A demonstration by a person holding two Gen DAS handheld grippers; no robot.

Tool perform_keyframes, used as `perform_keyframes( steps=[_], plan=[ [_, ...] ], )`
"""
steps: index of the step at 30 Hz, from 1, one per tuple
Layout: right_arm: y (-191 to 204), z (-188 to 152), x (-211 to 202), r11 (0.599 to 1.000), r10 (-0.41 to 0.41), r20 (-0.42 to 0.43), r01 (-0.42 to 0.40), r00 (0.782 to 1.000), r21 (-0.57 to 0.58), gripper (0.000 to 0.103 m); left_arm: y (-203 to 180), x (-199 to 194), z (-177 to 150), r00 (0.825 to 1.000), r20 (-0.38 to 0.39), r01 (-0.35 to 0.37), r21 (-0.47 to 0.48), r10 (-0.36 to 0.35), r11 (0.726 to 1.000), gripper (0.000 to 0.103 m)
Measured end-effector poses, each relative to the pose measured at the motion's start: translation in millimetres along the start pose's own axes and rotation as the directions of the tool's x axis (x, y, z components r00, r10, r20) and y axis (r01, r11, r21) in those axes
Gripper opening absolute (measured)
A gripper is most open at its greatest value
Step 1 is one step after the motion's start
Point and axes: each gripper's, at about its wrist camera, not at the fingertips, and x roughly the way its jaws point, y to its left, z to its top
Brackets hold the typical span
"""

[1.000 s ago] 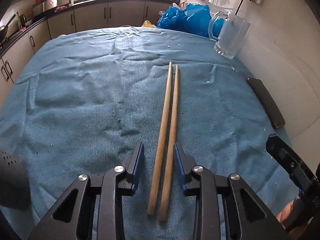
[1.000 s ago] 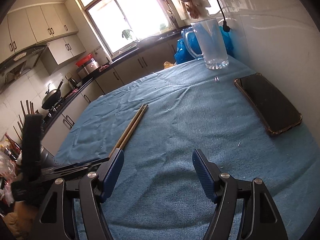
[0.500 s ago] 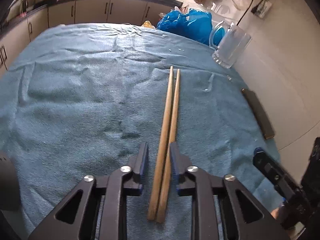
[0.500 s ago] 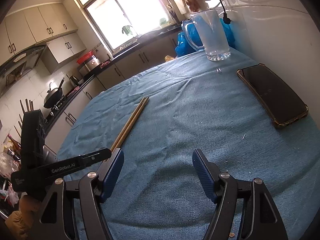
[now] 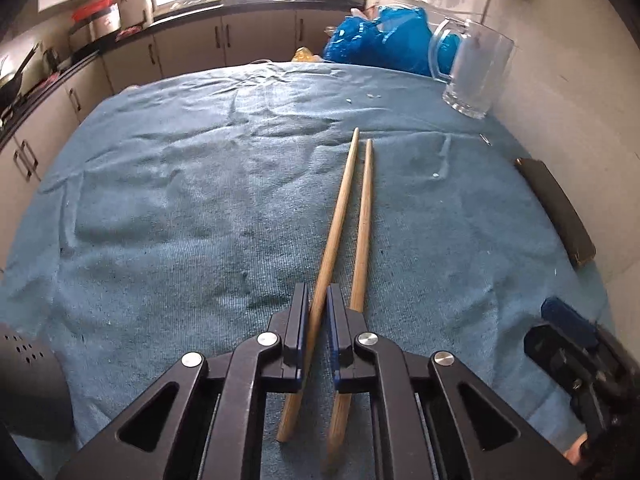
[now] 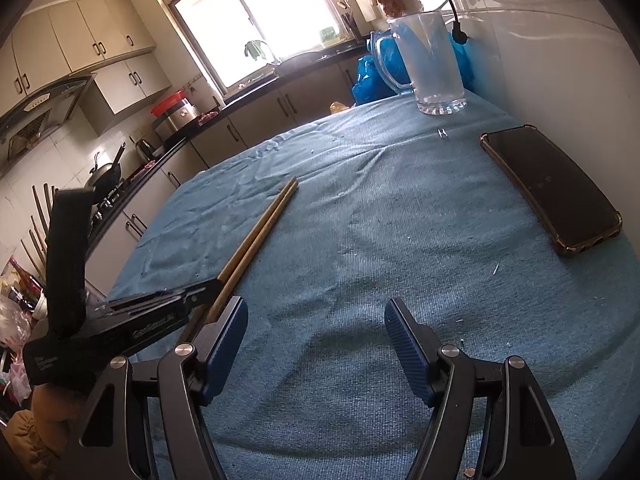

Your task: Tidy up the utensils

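Observation:
Two long wooden chopsticks lie side by side on the blue cloth (image 5: 160,208). My left gripper (image 5: 318,300) is shut on the thick end of the left chopstick (image 5: 338,208). The right chopstick (image 5: 362,224) lies just outside the right finger and passes under it. In the right wrist view the chopsticks (image 6: 260,232) run toward the left gripper's body (image 6: 132,320) at the lower left. My right gripper (image 6: 316,336) is open and empty above bare cloth, to the right of the chopsticks. It shows at the left wrist view's right edge (image 5: 572,344).
A clear glass mug (image 5: 476,76) (image 6: 430,64) stands at the far right by the wall, with a blue plastic bag (image 5: 372,44) behind it. A black phone (image 6: 552,192) (image 5: 554,212) lies along the right edge. Kitchen counters run beyond the table's far and left sides.
My left gripper has closed from wide open onto the left chopstick; the right chopstick has ended up outside its jaws. The right gripper has barely moved.

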Motion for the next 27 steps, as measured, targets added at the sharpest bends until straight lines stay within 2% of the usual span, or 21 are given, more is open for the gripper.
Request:
perform_keyframes(
  steps=[4, 8, 10, 13, 17, 19, 23, 24, 25, 27],
  plan=[
    [-4, 0, 1, 1.0, -0.012, -0.003, 0.012, 1.0, 0.016, 0.075, 14, -12, -14, 0.999, -0.028, 0.02, -0.076, -0.023, 0.997, 0.006],
    [-2, 2, 2, 1.0, -0.025, -0.014, 0.025, 1.0, 0.008, 0.075, 36, -43, -52, 0.998, -0.056, 0.023, -0.146, -0.032, 0.989, 0.006],
    [5, 4, 3, 0.999, -0.036, -0.043, 0.036, 0.998, -0.005, 0.075, 50, -59, -74, 0.996, -0.062, 0.053, -0.2, -0.066, 0.978, 0.006],
    [30, 14, 10, 0.999, -0.012, -0.084, 0.008, 0.996, -0.048, 0.075, 60, -72, -96, 0.991, -0.054, 0.107, -0.251, -0.125, 0.962, 0.007],
    [64, 29, 52, 0.992, -0.051, -0.192, 0.028, 0.98, -0.121, 0.073, 60, -79, -106, 0.988, -0.051, 0.13, -0.255, -0.147, 0.958, 0.007],
    [78, 33, 71, 0.984, -0.11, -0.208, 0.077, 0.972, -0.159, 0.058, 63, -81, -111, 0.984, -0.048, 0.154, -0.269, -0.173, 0.951, 0.007],
    [99, 34, 95, 0.965, -0.186, -0.247, 0.129, 0.951, -0.229, 0.048, 67, -83, -117, 0.979, -0.039, 0.181, -0.295, -0.201, 0.938, 0.007],
    [102, 32, 100, 0.959, -0.207, -0.262, 0.143, 0.943, -0.244, 0.042, 67, -83, -118, 0.978, -0.036, 0.186, -0.298, -0.206, 0.936, 0.007],
    [105, 32, 100, 0.949, -0.236, -0.246, 0.169, 0.94, -0.267, 0.03, 68, -83, -119, 0.977, -0.035, 0.19, -0.299, -0.21, 0.935, 0.007],
    [109, 30, 100, 0.932, -0.285, -0.24, 0.21, 0.928, -0.295, 0.014, 69, -84, -122, 0.975, -0.031, 0.202, -0.308, -0.222, 0.93, 0.007]
  ],
)
